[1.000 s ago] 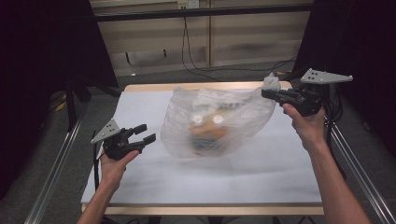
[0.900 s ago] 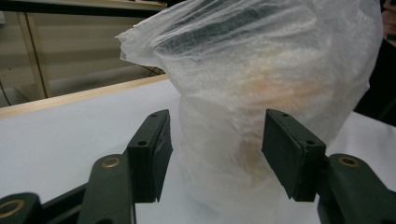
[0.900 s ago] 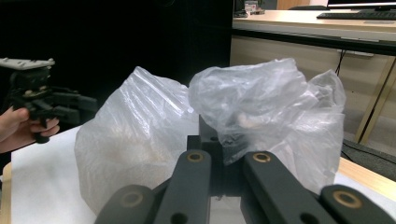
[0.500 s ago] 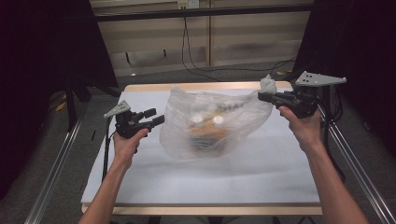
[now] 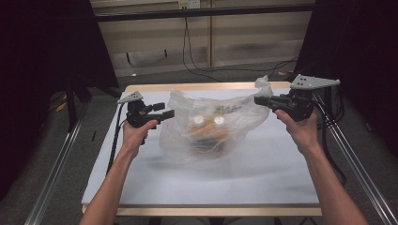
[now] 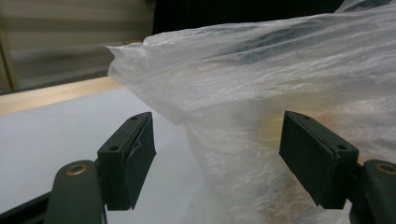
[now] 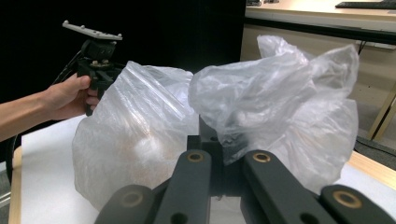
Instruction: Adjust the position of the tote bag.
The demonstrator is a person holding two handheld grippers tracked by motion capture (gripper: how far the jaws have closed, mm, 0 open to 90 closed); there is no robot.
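A clear plastic bag (image 5: pixel 211 129) with orange contents and two white round things inside stands on the white table (image 5: pixel 263 178). My right gripper (image 5: pixel 259 100) is shut on the bag's bunched top right corner (image 7: pixel 261 93) and holds it up; in the right gripper view its jaws (image 7: pixel 212 137) meet on the plastic. At the bag's left edge my left gripper (image 5: pixel 164 112) is open, its jaws having just been opening. In the left gripper view the bag's edge (image 6: pixel 243 93) lies between the pads (image 6: pixel 128 158), which stand apart from it.
A wooden rim (image 5: pixel 206 86) runs along the table's far edge. Metal rails (image 5: pixel 56 173) flank both sides. Cables (image 5: pixel 197 61) trail over the floor behind the table, and dark curtains stand to the left and right.
My left hand has moved away from the near left of the table, up and right to the bag's left edge, and its jaws have widened. The right gripper keeps its hold.
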